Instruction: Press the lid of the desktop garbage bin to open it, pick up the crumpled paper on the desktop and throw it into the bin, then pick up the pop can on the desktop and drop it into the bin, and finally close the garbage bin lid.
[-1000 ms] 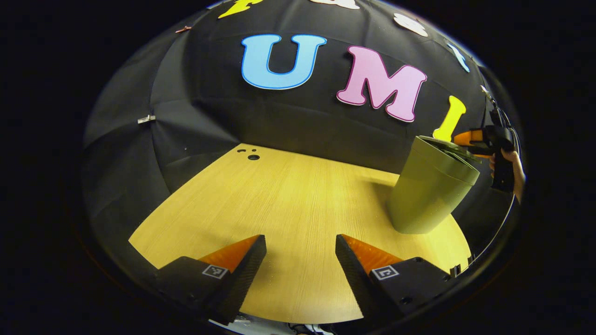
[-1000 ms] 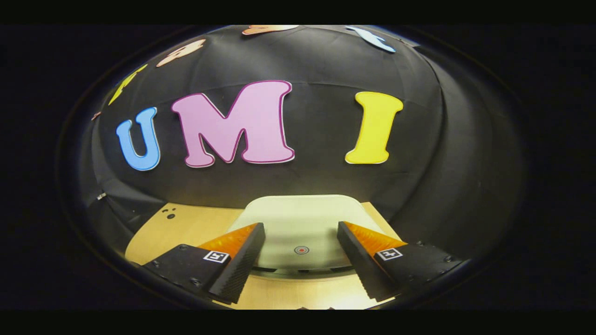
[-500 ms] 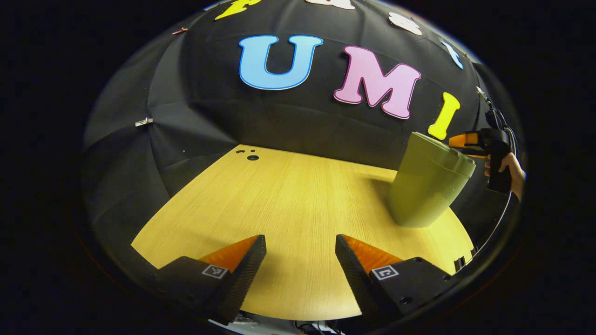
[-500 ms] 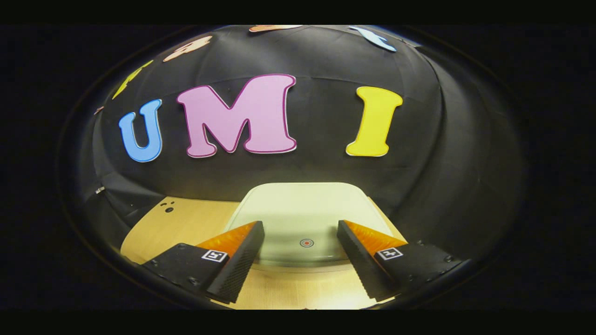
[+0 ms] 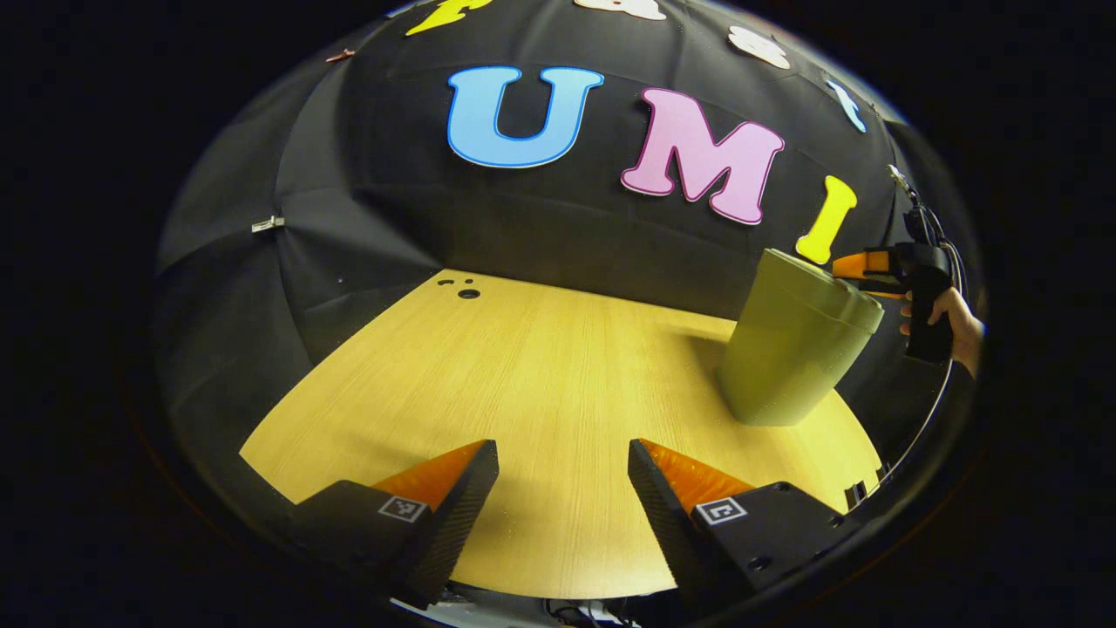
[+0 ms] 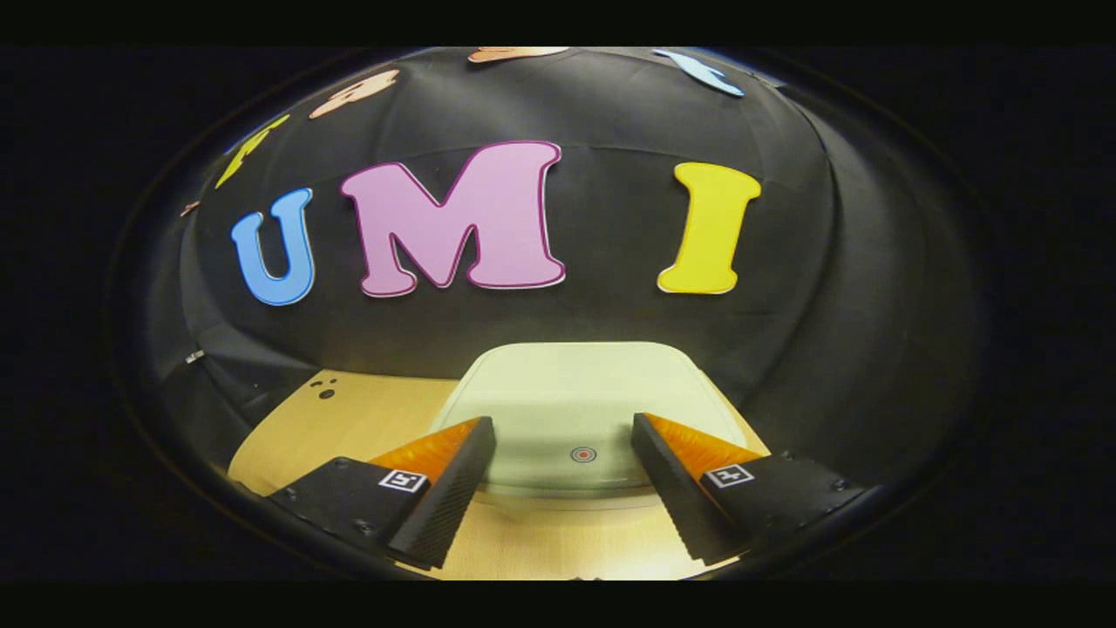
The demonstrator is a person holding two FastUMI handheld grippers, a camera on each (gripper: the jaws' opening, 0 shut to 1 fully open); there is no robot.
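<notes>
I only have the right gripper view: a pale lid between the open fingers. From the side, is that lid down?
Observer: Yes. In the left gripper view the lid lies flush on the green bin, with no gap showing.
Operator: Where's the left gripper?
Observer: Open, low over bare table, apart from the bin.
Operator: What holds the right gripper?
Observer: A hand grips its handle beyond the bin; the gripper points at the lid's rim.
</notes>
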